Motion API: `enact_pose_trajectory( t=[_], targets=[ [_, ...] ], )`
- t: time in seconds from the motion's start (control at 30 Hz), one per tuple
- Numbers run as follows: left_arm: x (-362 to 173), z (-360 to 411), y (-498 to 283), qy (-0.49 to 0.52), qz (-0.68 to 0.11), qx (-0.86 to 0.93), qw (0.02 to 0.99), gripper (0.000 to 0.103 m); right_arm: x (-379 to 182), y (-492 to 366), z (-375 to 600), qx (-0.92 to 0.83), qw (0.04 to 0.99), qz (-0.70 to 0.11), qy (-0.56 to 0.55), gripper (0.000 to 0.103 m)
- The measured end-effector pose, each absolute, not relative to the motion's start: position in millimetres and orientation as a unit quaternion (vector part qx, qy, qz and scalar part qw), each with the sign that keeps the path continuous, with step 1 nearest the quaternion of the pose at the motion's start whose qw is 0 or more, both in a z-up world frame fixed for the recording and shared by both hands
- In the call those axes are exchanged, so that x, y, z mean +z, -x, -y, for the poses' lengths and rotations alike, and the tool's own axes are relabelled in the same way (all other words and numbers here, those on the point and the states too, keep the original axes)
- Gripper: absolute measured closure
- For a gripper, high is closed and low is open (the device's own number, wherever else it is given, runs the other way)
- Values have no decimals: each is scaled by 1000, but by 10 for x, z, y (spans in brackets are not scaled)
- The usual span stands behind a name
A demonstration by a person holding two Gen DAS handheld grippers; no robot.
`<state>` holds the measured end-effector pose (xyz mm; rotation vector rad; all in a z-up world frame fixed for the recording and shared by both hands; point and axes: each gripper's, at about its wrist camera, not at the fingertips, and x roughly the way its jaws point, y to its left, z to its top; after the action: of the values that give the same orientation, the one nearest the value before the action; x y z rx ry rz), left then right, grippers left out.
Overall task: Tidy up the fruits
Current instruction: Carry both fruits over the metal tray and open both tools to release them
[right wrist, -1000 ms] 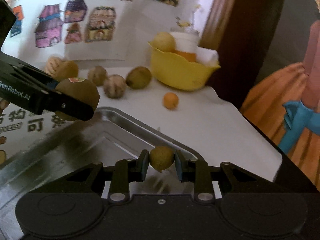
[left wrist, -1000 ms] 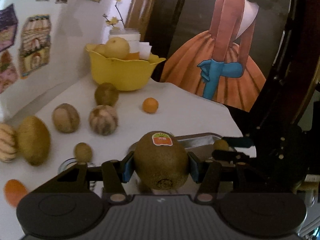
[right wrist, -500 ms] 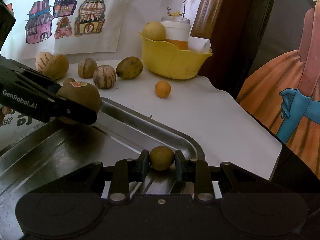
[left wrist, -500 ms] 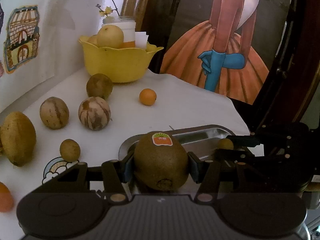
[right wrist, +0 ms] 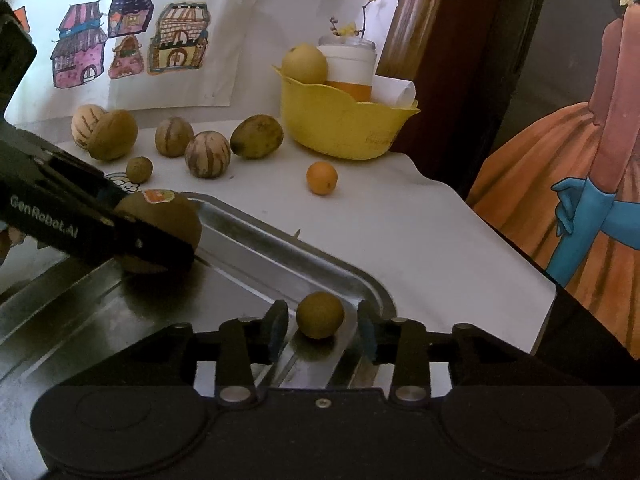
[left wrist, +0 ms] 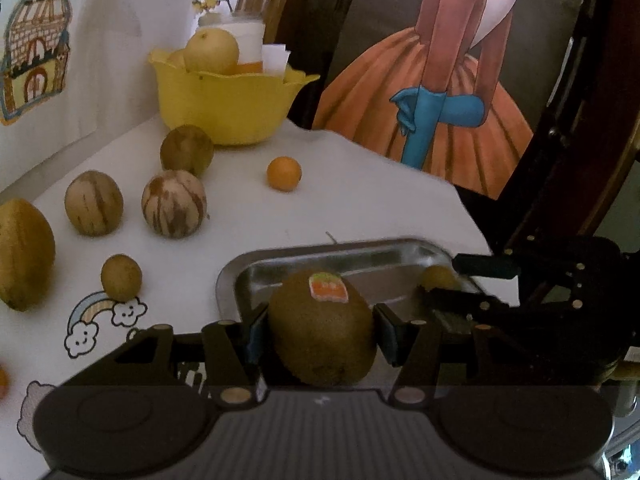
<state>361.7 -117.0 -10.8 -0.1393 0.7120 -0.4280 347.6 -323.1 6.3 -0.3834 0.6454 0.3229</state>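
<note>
The left gripper (left wrist: 321,334) is clamped on a kiwi (left wrist: 321,326) over the metal tray (right wrist: 280,240); its housing hides the kiwi's underside, and the sticker faces up, long axis running away from the camera. The right gripper (right wrist: 320,330) has just been opening, pads clear of the small round fruit (right wrist: 320,314) resting in the tray's corner.

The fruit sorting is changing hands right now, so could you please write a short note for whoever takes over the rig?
Left gripper: shut on the kiwi, low over the metal tray.
Right gripper: jaws have just been opening; the small brown fruit sits between them on the tray, pads clear of it.
Done: small fruit delivered.
Left: release the kiwi, then collect the orange and the brown and striped fruits by the yellow bowl.
</note>
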Motion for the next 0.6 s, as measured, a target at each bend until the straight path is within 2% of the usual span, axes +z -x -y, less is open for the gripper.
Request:
enact_pose_trajectory(
  t=[0.1, 0.17, 0.43, 0.6],
  targets=[
    [-68, 1137, -3583, 75, -339, -205, 915, 36, 94, -3423, 3244, 154, 918, -315, 185, 56],
    [-48, 1120, -3548, 75, -338, -203, 916, 36, 127, -3380, 3247, 153, 919, -314, 184, 53],
    [141, 988, -3222, 88, -315, -194, 925, 15, 331, -3058, 3213, 160, 923, -304, 172, 22],
    [279, 897, -2899, 95, -308, -188, 928, 3, 458, -2745, 3109, 173, 923, -301, 167, 9]
  ],
)
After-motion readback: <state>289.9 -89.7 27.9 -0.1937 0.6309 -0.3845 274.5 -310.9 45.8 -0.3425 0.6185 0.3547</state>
